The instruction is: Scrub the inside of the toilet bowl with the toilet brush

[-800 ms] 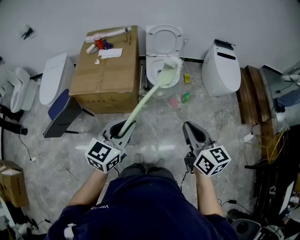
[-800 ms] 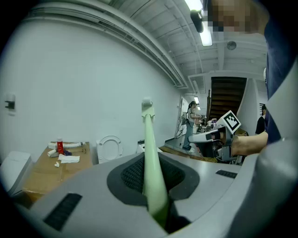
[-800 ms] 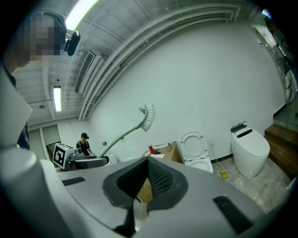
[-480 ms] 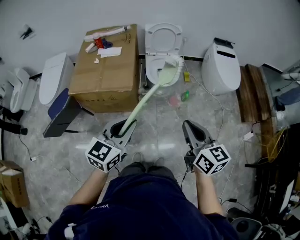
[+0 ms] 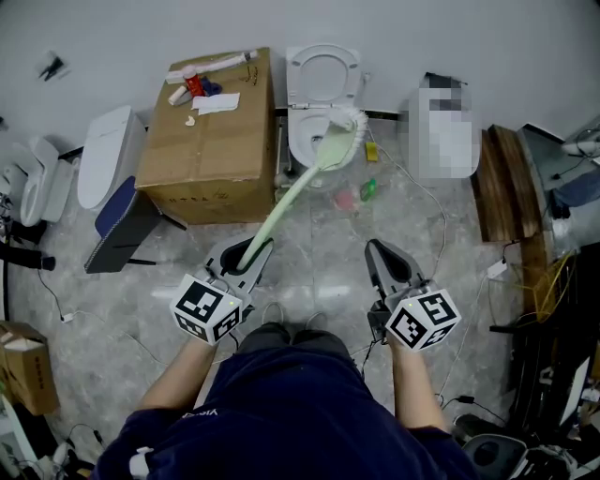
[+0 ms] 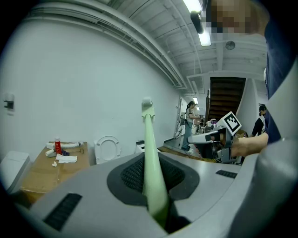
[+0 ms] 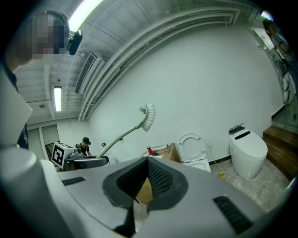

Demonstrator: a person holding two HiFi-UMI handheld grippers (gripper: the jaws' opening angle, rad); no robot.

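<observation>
Head view: left gripper point(image 5: 251, 254) clamps toilet brush point(image 5: 291, 197), bristles over toilet bowl point(image 5: 295, 141) rim; right gripper point(image 5: 374, 250) jaws closed, empty.

The head view is bright and evenly lit from overhead, with soft, short shadows and a pale sheen on the glossy grey stone floor point(image 5: 314, 292). Both gripper views bend hard at the edges, where the walls bow and the corners fall to black. A white ceiling strip light point(image 6: 203, 36) flares at the top of the left gripper view, and another glaring ceiling tube point(image 7: 88, 10) burns out at the upper left of the right one. The pale green toilet brush handle point(image 6: 154, 186) goes soft close to the lens.
</observation>
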